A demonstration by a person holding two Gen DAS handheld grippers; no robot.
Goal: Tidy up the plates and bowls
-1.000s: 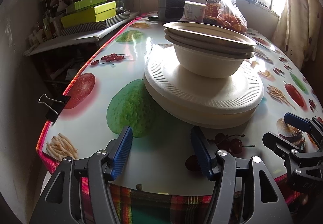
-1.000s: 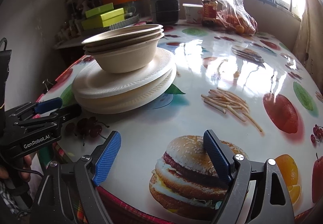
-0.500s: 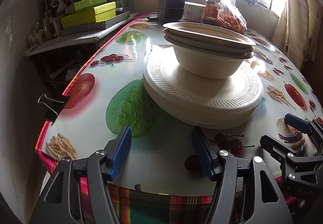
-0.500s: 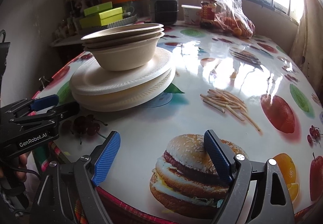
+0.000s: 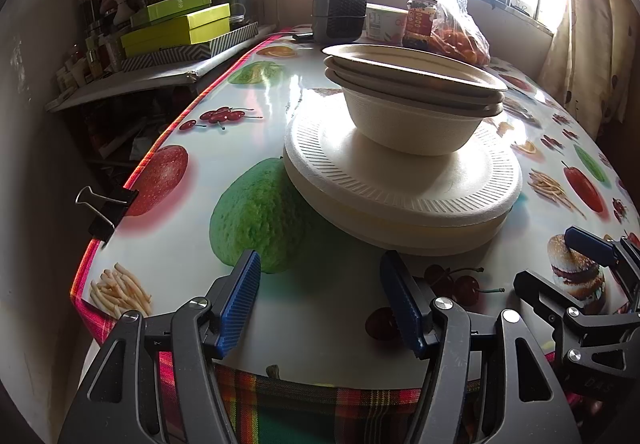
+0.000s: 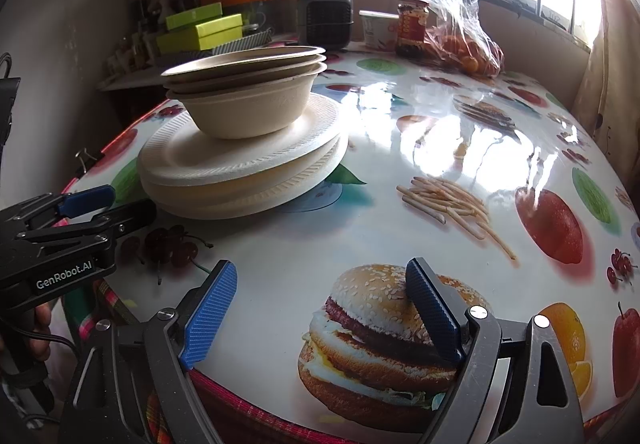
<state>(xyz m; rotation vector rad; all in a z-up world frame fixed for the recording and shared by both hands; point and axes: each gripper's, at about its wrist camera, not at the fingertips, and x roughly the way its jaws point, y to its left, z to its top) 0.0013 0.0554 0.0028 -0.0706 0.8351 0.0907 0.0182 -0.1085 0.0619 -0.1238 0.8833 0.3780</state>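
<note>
Both tools sit at the near edge of the counter point(image 5: 280, 324), angled down toward the pile. Left tool point(image 5: 320, 302): released, pads apart, nothing between them. Right tool point(image 6: 320, 316): also released and empty, spread over the printed burger.

Task items: the bowls point(image 5: 412, 103) are nested, three rims showing, and stand on the foam plates point(image 5: 400, 187), which are stacked rim on rim. From the left wrist view the pile lies at 12 to 1 o'clock, just beyond the pads; from the right wrist view, at 10 o'clock.

My reading of the placement: wide flat plates underneath make a stable base, with the bowls roughly centred so the pile does not tip. The upper rims sit slightly tilted, so the nesting looks loose. I judge the sorting nearly finished or about to be undone; I cannot tell which.

Writing: "GenRobot.AI" on the left tool's body in the right view. The jar point(image 6: 412, 27) carries a red label, unreadable.
</note>
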